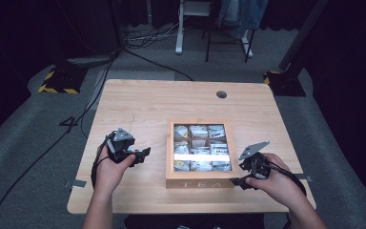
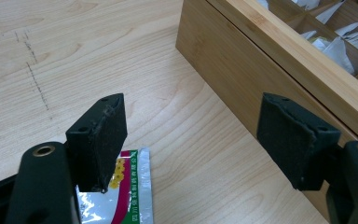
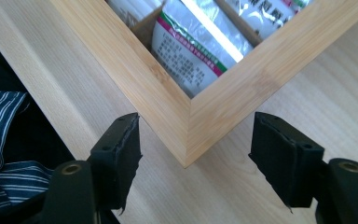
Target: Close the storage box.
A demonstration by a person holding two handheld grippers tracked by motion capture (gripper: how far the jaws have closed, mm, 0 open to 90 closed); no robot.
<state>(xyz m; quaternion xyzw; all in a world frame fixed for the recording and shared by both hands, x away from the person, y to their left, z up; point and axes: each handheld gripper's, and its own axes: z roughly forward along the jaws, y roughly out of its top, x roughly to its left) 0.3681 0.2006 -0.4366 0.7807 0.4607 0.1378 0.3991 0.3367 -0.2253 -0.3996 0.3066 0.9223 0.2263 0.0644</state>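
Note:
A wooden tea box [image 1: 171, 148] marked TEA stands mid-table, its compartments holding several tea packets [image 1: 199, 132]. My left gripper [image 1: 142, 154] hovers open just left of the box, nothing between its jaws. In the left gripper view the left gripper [image 2: 196, 133] faces the box's side wall [image 2: 242, 65], and a loose tea packet [image 2: 133, 186] with red, green and silver print lies on the table under one jaw. My right gripper [image 1: 239, 182] stands open at the box's front right corner. In the right gripper view the right gripper [image 3: 198, 151] straddles that box corner [image 3: 186, 126] without touching it.
The light wooden table [image 1: 143, 102] has a cable hole [image 1: 221, 94] at the back right. Beyond its near edge a striped cloth [image 3: 0, 121] shows. Stands, cables and chair legs are on the grey floor behind the table.

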